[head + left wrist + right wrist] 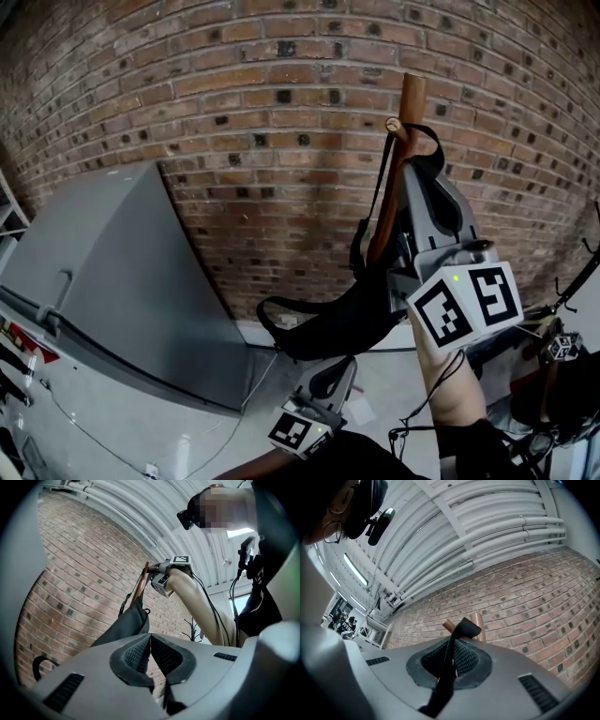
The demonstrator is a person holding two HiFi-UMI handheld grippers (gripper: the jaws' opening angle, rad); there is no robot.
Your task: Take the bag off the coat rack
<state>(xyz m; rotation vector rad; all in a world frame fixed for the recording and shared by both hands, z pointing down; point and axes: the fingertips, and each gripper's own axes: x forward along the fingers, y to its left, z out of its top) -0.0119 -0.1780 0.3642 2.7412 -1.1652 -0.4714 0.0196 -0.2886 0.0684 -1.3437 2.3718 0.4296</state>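
Got right gripper (452, 654) clamped on the floppy strap (468, 626) up by the coat rack (411, 94), bag (328, 319) sagging below it, left gripper (150, 642) shut empty just under the bag; looks soft and light, so lift by strap.

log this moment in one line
right gripper shut on strap | strap by coat rack peg | bag hanging | left gripper shut below bag
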